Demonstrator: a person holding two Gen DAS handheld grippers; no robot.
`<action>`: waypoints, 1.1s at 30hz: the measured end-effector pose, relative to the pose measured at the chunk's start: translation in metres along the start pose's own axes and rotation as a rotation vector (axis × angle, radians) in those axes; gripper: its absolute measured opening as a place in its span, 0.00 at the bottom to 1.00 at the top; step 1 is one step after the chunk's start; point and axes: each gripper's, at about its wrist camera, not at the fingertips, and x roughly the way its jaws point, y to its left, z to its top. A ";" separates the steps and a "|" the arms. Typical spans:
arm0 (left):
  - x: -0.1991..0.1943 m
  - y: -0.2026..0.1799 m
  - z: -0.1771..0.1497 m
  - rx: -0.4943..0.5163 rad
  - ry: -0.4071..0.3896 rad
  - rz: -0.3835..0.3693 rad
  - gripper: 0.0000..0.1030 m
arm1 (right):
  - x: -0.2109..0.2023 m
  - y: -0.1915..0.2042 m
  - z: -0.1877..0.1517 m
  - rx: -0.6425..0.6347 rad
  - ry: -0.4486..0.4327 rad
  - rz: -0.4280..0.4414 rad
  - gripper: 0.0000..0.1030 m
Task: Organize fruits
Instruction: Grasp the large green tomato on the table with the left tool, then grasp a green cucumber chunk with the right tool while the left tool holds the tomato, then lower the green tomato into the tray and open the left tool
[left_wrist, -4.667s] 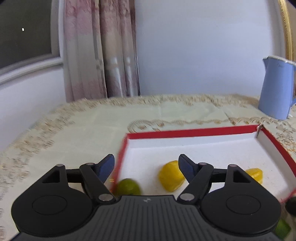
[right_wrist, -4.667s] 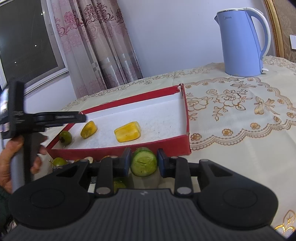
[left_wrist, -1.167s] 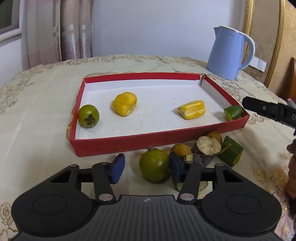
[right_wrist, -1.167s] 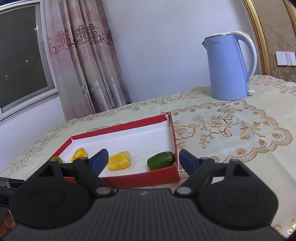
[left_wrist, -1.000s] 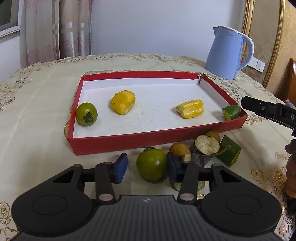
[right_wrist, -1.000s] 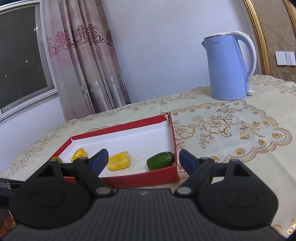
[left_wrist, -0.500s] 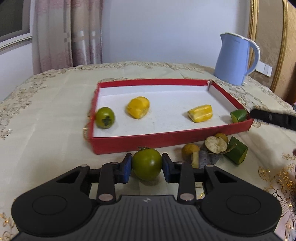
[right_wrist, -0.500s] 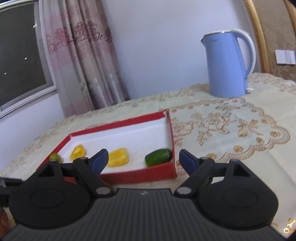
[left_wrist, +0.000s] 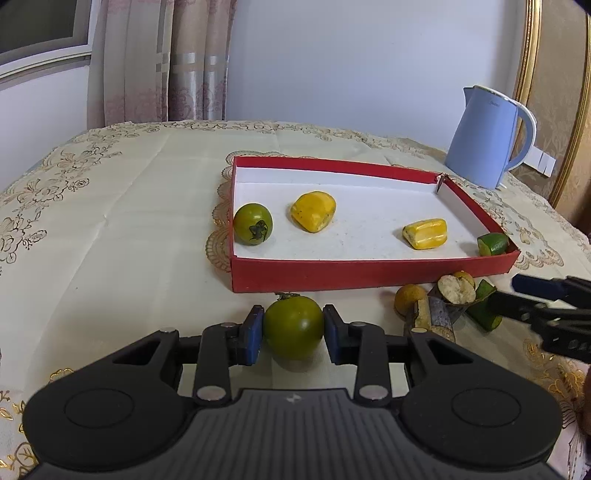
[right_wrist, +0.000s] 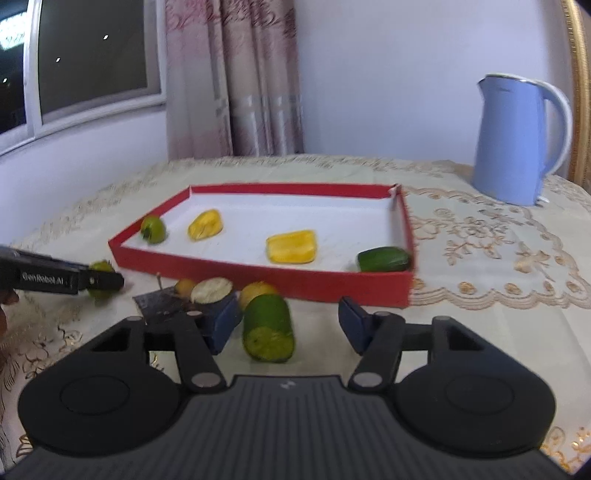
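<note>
Left wrist view, nearest first: the left gripper (left_wrist: 293, 330) is pinching a round green fruit (left_wrist: 293, 326) between its blue pads (left_wrist: 253, 334), one pad pressed to each side. Whether the fruit rests on the surface (left_wrist: 110, 258) or is just clear of it cannot be told. It sits just in front of the near wall of the red tray (left_wrist: 369, 271).

Right wrist view: the right gripper (right_wrist: 290, 326) is spread wide and holds nothing. A cut green piece (right_wrist: 269, 328) lies between its fingers, close to the left finger; contact cannot be confirmed. Just beyond lies a cluster of loose fruit pieces (right_wrist: 212, 290) on the surface.

Farther on, the tray holds a small green fruit (left_wrist: 253, 223), two yellow fruits (left_wrist: 313, 216) (left_wrist: 424, 233) and a green piece (left_wrist: 492, 243) in the near right corner. A blue kettle (left_wrist: 484, 151) stands well behind.

Risks, as judged:
- The round fruit is smooth and is held across its widest part; a quick lift could let it slip out and roll.
- A low carry could strike the tray's near wall and push the tray.
- The two grippers work near each other in front of the tray and could collide.
- Closing the right gripper off-centre may nudge the cut piece into the cluster.
</note>
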 end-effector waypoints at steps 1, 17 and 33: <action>0.000 0.001 0.000 -0.001 -0.001 -0.002 0.32 | 0.004 0.001 0.000 -0.006 0.012 -0.003 0.55; 0.002 0.001 0.000 -0.012 0.004 -0.006 0.32 | 0.027 0.003 0.000 0.020 0.097 0.029 0.30; -0.004 -0.019 0.026 0.031 -0.047 0.000 0.32 | 0.013 -0.034 -0.005 0.241 0.002 0.024 0.30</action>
